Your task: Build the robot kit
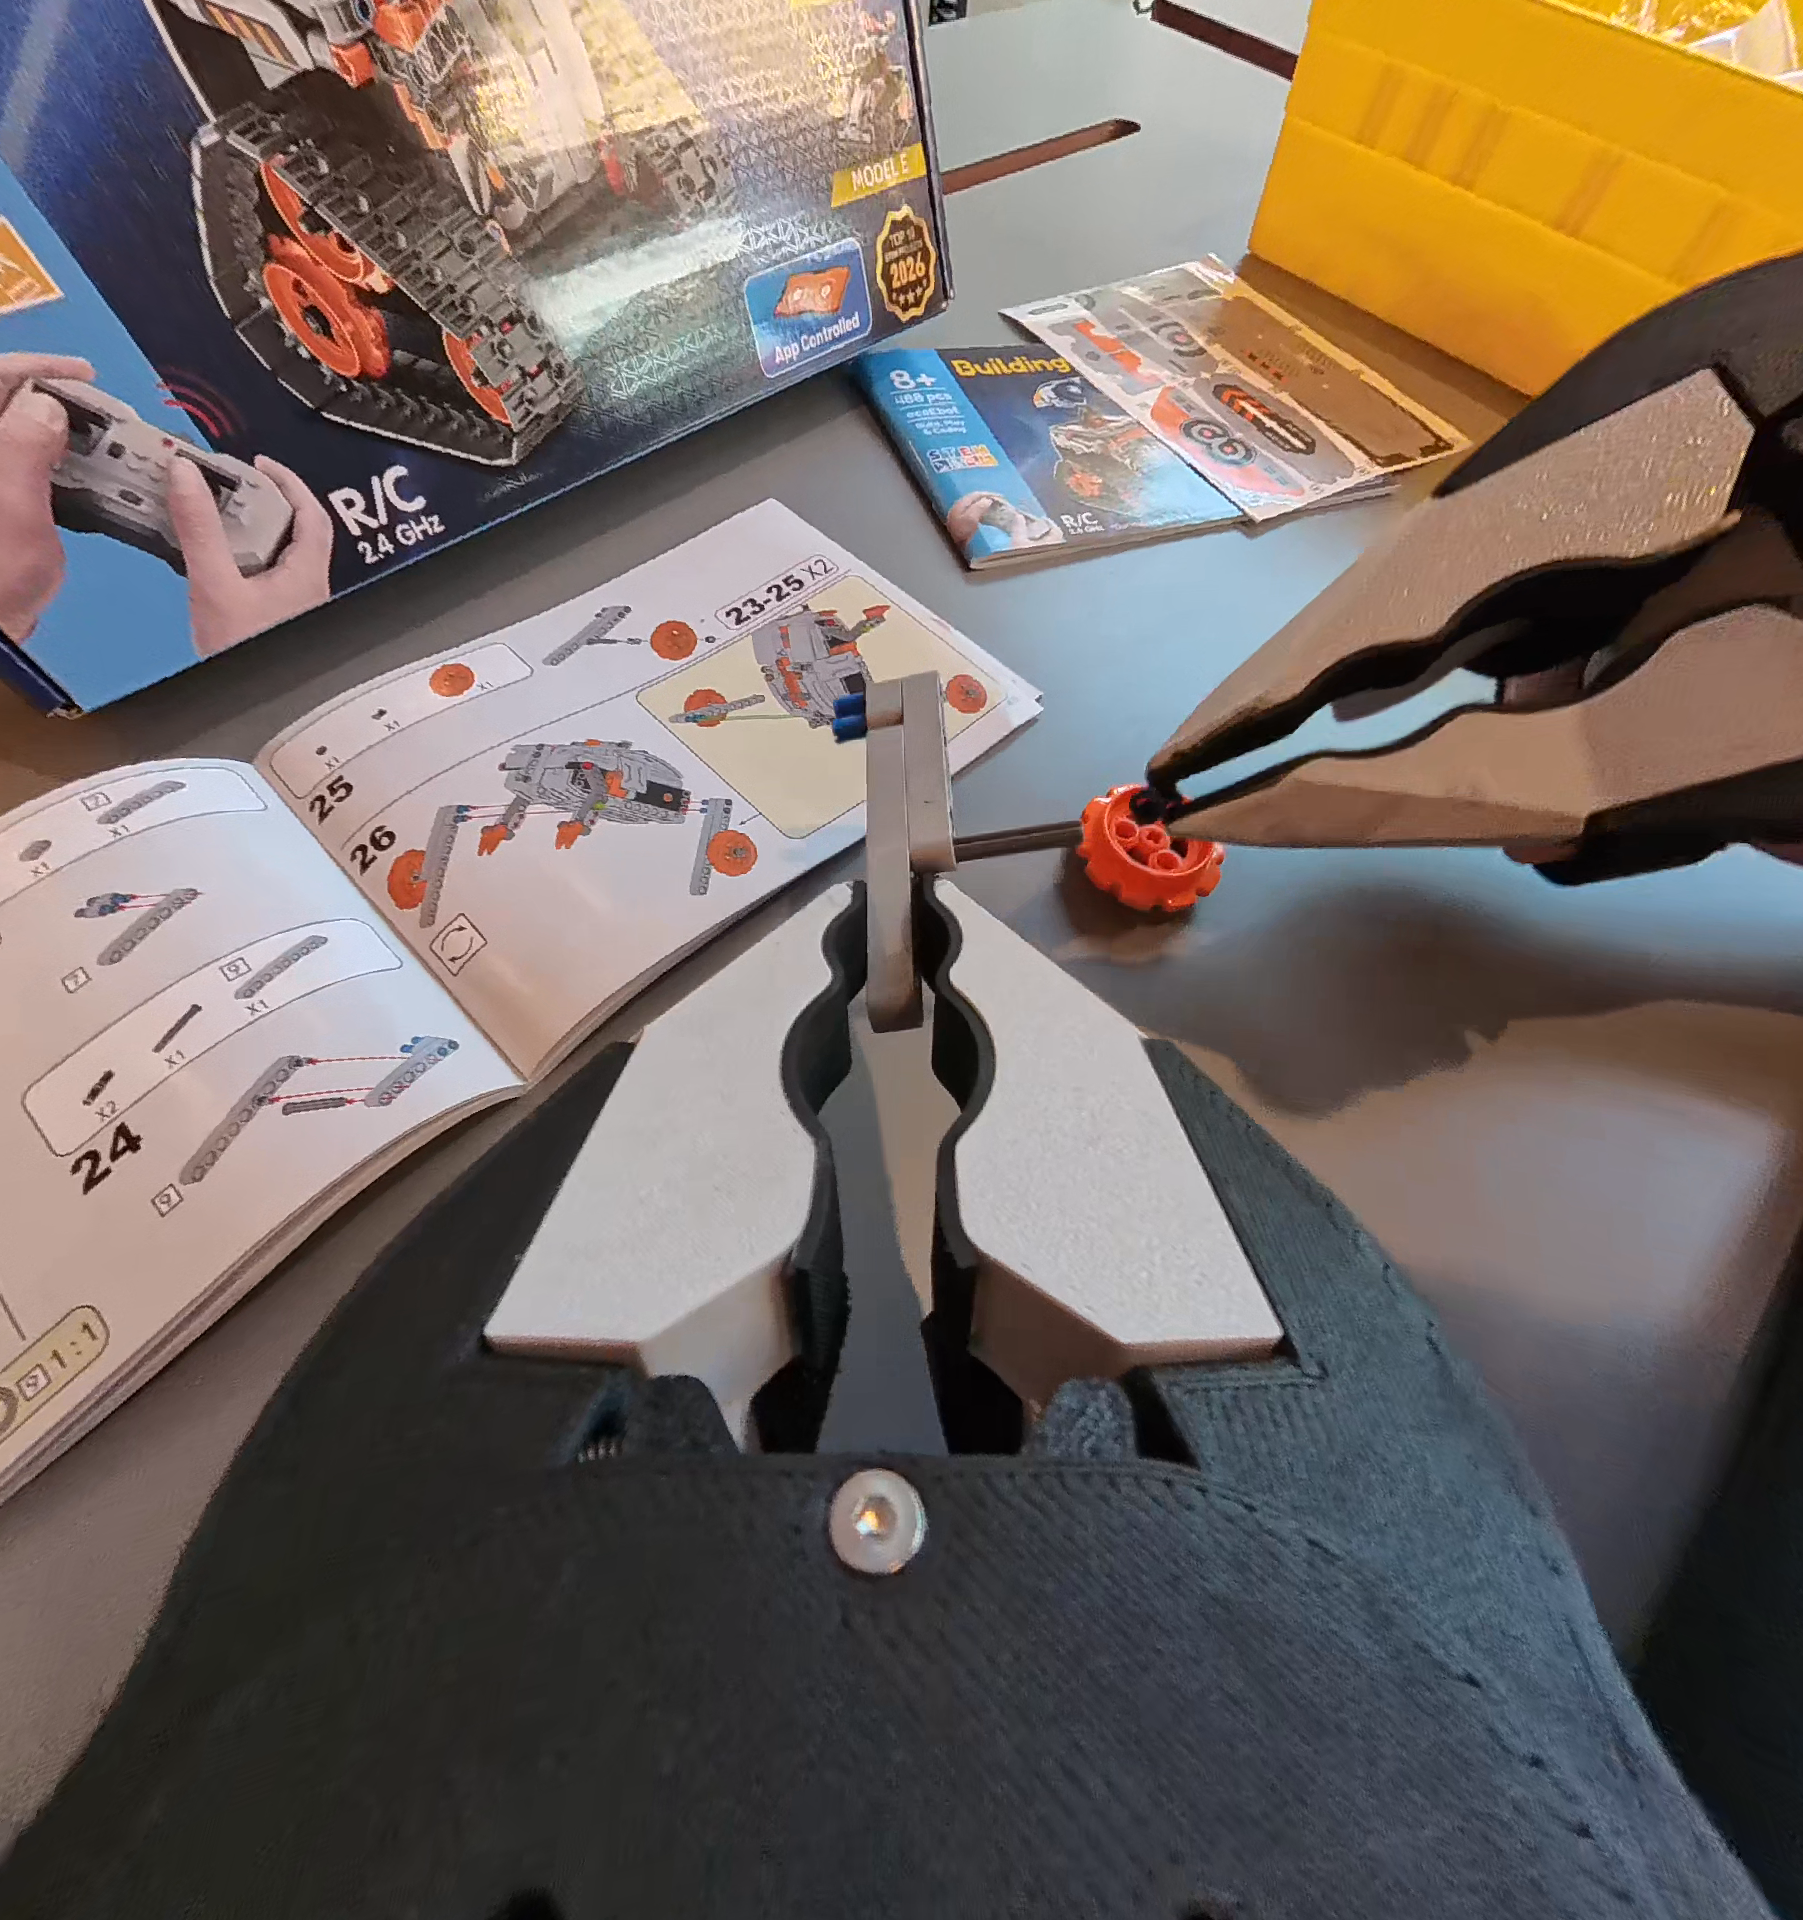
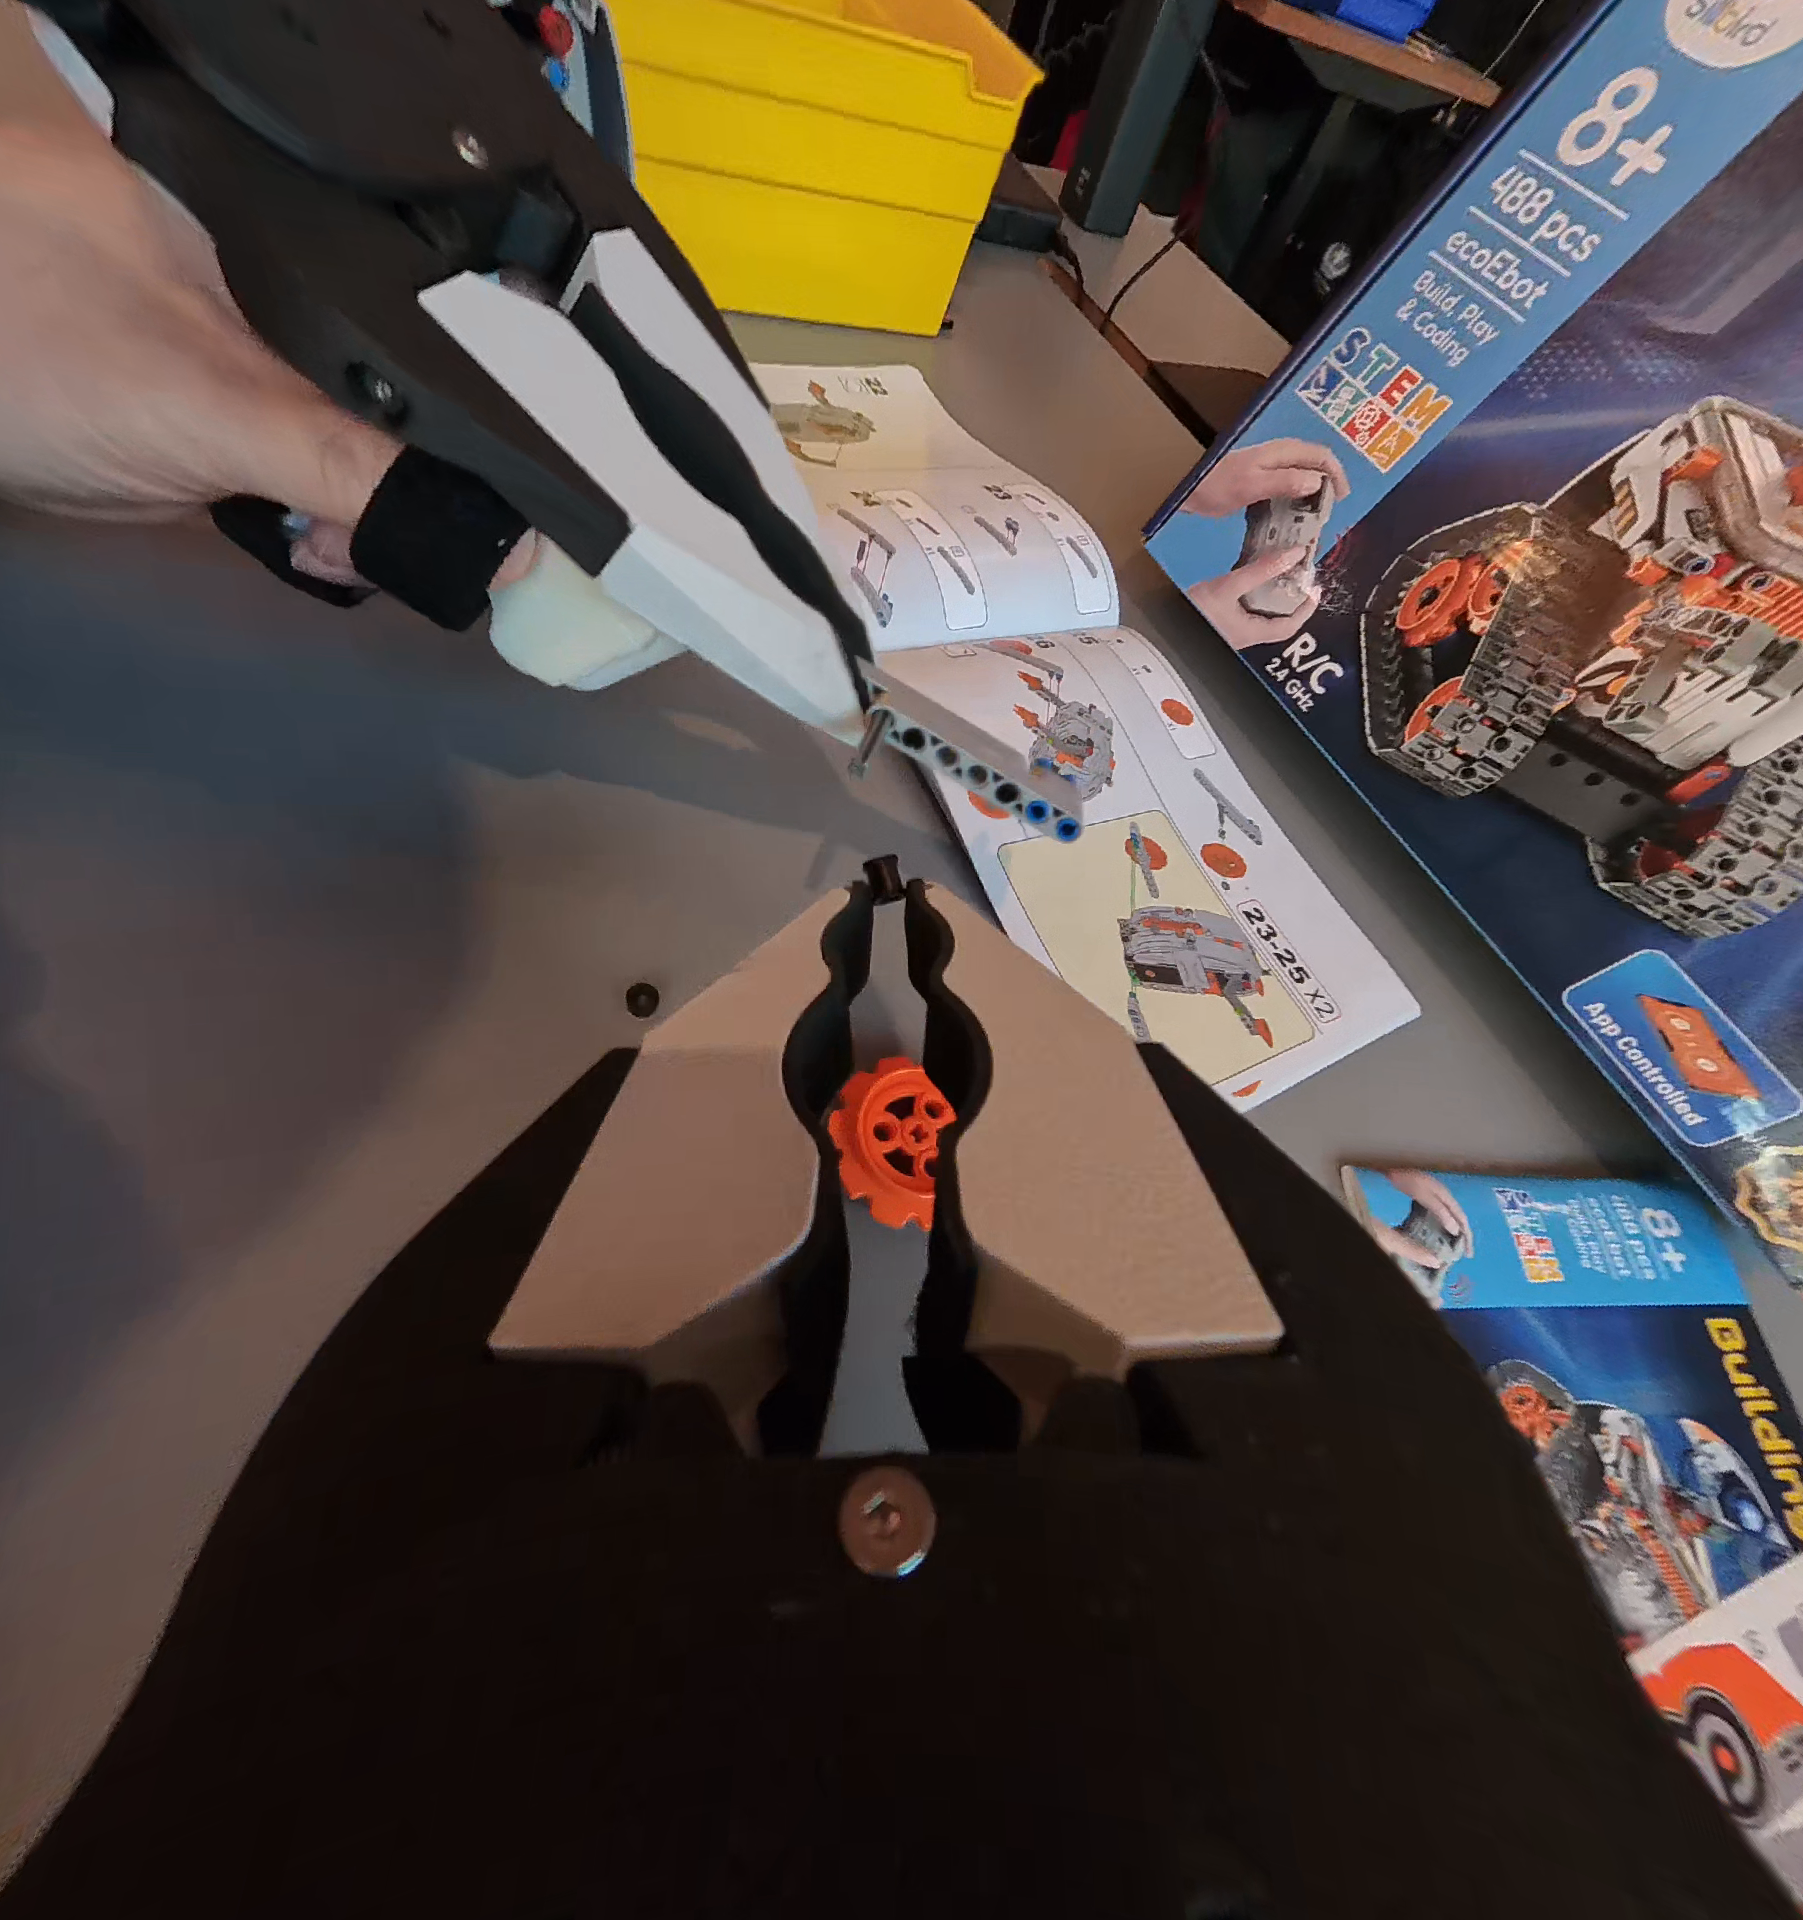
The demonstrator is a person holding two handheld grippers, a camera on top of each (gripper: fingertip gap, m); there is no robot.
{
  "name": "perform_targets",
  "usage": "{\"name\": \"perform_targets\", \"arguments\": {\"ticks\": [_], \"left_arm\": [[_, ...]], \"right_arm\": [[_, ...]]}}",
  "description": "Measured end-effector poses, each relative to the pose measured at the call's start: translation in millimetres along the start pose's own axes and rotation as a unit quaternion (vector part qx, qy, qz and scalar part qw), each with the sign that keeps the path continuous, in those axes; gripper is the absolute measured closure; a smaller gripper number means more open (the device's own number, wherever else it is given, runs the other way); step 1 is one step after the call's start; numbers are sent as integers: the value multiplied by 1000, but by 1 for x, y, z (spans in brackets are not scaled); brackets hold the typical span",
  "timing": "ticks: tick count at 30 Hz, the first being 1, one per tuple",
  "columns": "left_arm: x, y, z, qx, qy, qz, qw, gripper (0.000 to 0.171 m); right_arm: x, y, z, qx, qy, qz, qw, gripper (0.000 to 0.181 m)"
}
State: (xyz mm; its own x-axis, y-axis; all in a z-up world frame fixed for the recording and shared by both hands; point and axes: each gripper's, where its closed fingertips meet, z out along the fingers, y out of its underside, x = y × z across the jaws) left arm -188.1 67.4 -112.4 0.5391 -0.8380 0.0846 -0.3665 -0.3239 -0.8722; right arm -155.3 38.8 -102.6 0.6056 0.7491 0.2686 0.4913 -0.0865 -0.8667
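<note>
My left gripper [image 1: 897, 904] is shut on a grey beam [image 1: 912, 769] and holds it upright above the open manual. The beam has blue pins [image 1: 848, 717] at its top and a dark axle [image 1: 1016, 840] sticking out to the right, towards an orange wheel [image 1: 1149, 847] lying on the grey table. My right gripper [image 2: 881, 888] is shut on a small black piece [image 2: 881, 875] and holds it just over the wheel [image 2: 892, 1138]. The right gripper also shows in the left wrist view [image 1: 1159, 795]. The left gripper [image 2: 855, 698] and its beam [image 2: 970, 764] show in the right wrist view.
An open instruction manual [image 1: 357, 935] lies left of the wheel. A large toy box [image 1: 461, 260] stands behind it. A blue booklet [image 1: 1042, 457] and sticker sheets [image 1: 1240, 384] lie near a yellow bin [image 1: 1499, 208]. A small dark round spot [image 2: 642, 1000] is on the table.
</note>
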Motion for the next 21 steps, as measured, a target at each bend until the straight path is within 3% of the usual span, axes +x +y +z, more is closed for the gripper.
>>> {"name": "perform_targets", "arguments": {"ticks": [21], "left_arm": [[-1, -1, 1, 6, -11, 2, 1000, 164]], "right_arm": [[3, 2, 3, -10, 31, -32, 999, 177]]}}
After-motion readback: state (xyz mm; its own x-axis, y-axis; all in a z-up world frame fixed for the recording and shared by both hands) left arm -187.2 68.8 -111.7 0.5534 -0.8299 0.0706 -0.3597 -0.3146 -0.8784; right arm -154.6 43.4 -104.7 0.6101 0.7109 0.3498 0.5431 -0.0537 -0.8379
